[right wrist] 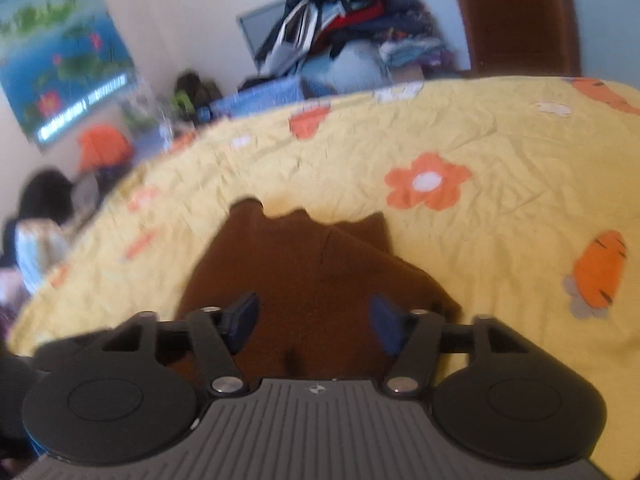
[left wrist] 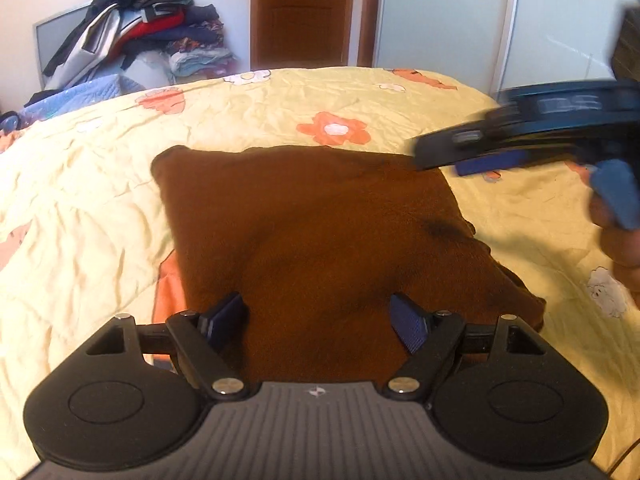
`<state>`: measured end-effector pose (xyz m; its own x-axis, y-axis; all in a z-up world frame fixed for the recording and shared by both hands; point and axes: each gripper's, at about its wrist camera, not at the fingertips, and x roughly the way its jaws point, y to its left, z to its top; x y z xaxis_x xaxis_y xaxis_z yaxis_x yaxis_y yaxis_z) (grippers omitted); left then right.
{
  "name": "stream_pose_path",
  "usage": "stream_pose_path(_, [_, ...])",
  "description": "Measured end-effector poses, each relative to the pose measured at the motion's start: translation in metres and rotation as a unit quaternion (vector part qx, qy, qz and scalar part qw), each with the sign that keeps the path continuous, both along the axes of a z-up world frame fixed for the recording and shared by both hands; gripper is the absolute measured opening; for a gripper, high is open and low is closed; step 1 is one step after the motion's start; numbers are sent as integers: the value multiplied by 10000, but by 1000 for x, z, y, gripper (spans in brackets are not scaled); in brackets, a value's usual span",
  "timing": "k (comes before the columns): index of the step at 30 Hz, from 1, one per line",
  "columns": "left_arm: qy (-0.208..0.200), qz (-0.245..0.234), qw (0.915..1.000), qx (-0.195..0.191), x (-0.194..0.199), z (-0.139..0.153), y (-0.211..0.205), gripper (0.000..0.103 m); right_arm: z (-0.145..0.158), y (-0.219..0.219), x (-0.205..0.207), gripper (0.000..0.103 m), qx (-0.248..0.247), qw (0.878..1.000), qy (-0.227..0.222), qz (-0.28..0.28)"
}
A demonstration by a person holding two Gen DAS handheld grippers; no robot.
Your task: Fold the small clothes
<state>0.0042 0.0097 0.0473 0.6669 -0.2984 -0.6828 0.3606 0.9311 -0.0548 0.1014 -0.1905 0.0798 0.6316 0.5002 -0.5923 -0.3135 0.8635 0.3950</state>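
One brown garment (left wrist: 316, 240) lies spread flat on the yellow flowered bedspread (left wrist: 100, 200) in the left wrist view, a rough rectangle whose longer side runs from the camera toward the far door (left wrist: 300, 12); its right edge is rumpled into folds; the left claw (left wrist: 318, 322) hangs over the near end of the cloth with both blue pads spread wide and nothing between them; the right claw (left wrist: 472, 160) comes in blurred from the right above the far right corner, and whether it is parted or closed cannot be told here; a heap of clothes (left wrist: 148, 24) stands beyond the bed.

From the right wrist view, the brown garment (right wrist: 304, 276) stretches away from the camera, its far edge jagged and uneven; the right claw (right wrist: 314, 322) sits above its near part, pads wide apart and empty; the bedspread (right wrist: 500, 152) surrounds the cloth on all visible sides.
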Motion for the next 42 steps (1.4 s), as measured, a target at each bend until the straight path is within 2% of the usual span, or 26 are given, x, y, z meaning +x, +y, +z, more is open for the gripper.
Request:
stream_pose_path(2, [-15, 8, 10000, -7, -7, 3, 4, 80, 5, -24, -21, 82, 301, 9994, 130, -135])
stream_pose_path(6, [1, 11, 10000, 54, -5, -2, 3, 81, -21, -46, -33, 82, 384, 9963, 724, -267])
stream_pose_path(10, [40, 55, 10000, 66, 2, -2, -1, 81, -47, -33, -33, 83, 316, 9936, 1082, -121])
stream_pose_path(11, [43, 63, 9999, 72, 1, -2, -1, 81, -50, -26, -34, 84, 260, 9937, 1085, -36])
stream_pose_path(12, [49, 90, 9999, 54, 0, -1, 0, 81, -49, -19, -36, 84, 116, 9958, 905, 37])
stream_pose_path(14, [65, 170, 9997, -168, -2, 6, 9, 81, -49, -7, -36, 84, -226, 9966, 769, 176])
stream_pose_path(16, [149, 353, 9973, -619, -7, 11, 30, 81, -44, -7, -37, 83, -317, 9960, 801, 253])
stream_pose_path(18, [485, 636, 9891, -1239, -9, 6, 58, 81, -43, -13, -39, 82, -240, 9956, 877, 237])
stream_pose_path(20, [1075, 900, 9714, -1918, -5, -9, 81, 80, -43, -20, -42, 82, -156, 9954, 912, 228])
stream_pose_path(21, [1379, 956, 9613, -2184, -2, -18, 87, 80, -44, -22, -43, 83, -100, 9956, 907, 224])
stream_pose_path(22, [1580, 944, 9549, -2328, -1, -25, 88, 78, -45, -23, -44, 83, -64, 9957, 896, 211])
stream_pose_path(23, [1620, 871, 9522, -2438, -1, -27, 86, 76, -45, -22, -44, 80, -57, 9958, 892, 206])
stream_pose_path(24, [1665, 751, 9492, -2562, 0, -28, 83, 64, -45, -20, -43, 58, -51, 9958, 889, 222])
stream_pose_path(25, [1816, 663, 9439, -2676, 3, -31, 79, 44, -46, -19, -42, 41, 32, 9950, 944, 328])
stream_pose_path(27, [1880, 760, 9472, -2485, 7, -33, 76, 20, -51, -16, -37, 33, 255, 9924, 1130, 405])
stream_pose_path(29, [1918, 737, 9449, -2550, 3, -28, 84, 17, -49, -18, -39, 29, 272, 9924, 1119, 426])
stream_pose_path(31, [1804, 574, 9534, -2348, -8, -18, 90, 15, -42, -26, -47, 25, 436, 9917, 1098, 504])
stream_pose_path(33, [1795, 512, 9624, -1976, -15, -21, 86, 15, -42, -33, -58, 23, 465, 9908, 1120, 599])
stream_pose_path(35, [1745, 482, 9661, -1842, -20, -25, 82, 15, -55, -30, -66, 23, 431, 9894, 1242, 615])
stream_pose_path(37, [1692, 452, 9642, -1993, -22, -21, 83, 22, -56, -29, -69, 27, 494, 9913, 1098, 528])
stream_pose_path(38, [1719, 461, 9607, -2129, -22, -21, 90, 28, -55, -33, -68, 38, 666, 9903, 1158, 383])
stream_pose_path(39, [1805, 451, 9560, -2269, -21, -21, 94, 47, -55, -38, -66, 53, 871, 9877, 1268, 274])
stream_pose_path(40, [1922, 458, 9491, -2451, -19, -23, 100, 74, -55, -44, -64, 59, 1032, 9847, 1388, 228])
stream_pose_path(41, [2006, 506, 9421, -2639, -18, -26, 108, 83, -54, -50, -64, 67, 1225, 9814, 1456, 237])
stream_pose_path(42, [2061, 561, 9349, -2835, -17, -30, 112, 86, -53, -57, -65, 72, 1465, 9775, 1497, 264])
